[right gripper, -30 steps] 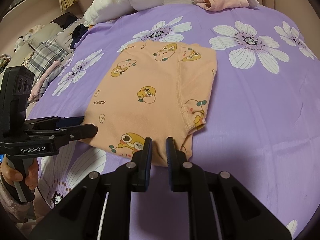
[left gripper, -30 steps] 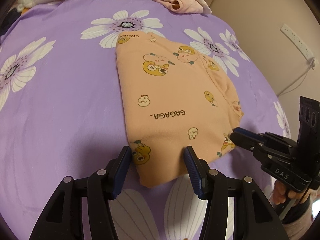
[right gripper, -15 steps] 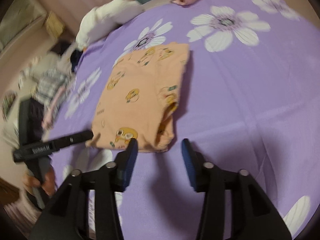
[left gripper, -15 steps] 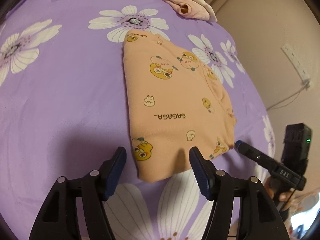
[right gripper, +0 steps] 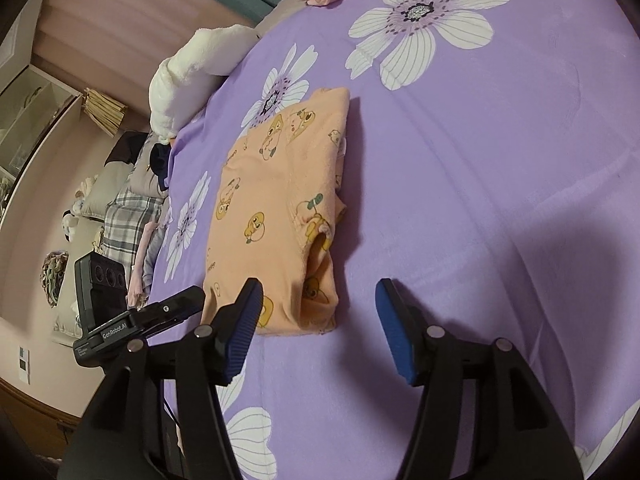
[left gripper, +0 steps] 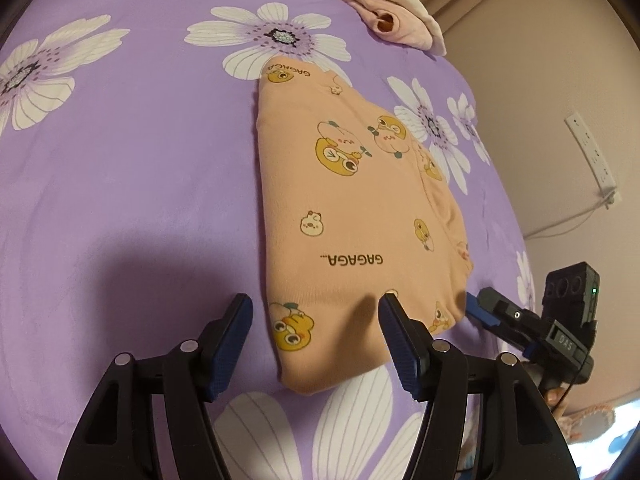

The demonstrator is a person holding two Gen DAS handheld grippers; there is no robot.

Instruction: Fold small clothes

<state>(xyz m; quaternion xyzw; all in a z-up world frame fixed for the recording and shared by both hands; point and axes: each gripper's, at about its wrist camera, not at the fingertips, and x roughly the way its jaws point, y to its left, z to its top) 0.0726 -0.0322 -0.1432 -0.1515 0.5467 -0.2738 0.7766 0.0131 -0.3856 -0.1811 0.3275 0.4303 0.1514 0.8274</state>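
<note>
A folded peach garment (left gripper: 352, 216), of soft knit printed with cartoon ducks and the word "GAGAGA", is shown lying flat on the bed (left gripper: 132, 168), roughly trapezoidal in outline and with rounded, padded folds along its edges. The bed is covered by a smooth purple sheet patterned with large white flowers. The left claw (left gripper: 316, 344) is seen with its fingers spread wide and nothing gripped; its ribbed blue pads (left gripper: 230, 346) are set on black plastic arms, and the near edge of the garment is framed between them. In the right wrist view the right claw (right gripper: 318, 326) is likewise held wide open and empty, the near end of the garment (right gripper: 280, 216) being partly overlapped by its left pad (right gripper: 244, 330), while contact cannot be judged. The layered fold and a sleeve opening are exposed along the garment's right edge. The right claw appears in the left view (left gripper: 486, 312) just beside the garment's near right corner, and the left claw appears in the right view (right gripper: 176, 308) near the opposite corner. A rolled pink garment (left gripper: 390, 26) is seen at the far edge of the bed, well apart, and a fluffy white bundle (right gripper: 192, 72) at another edge.
</note>
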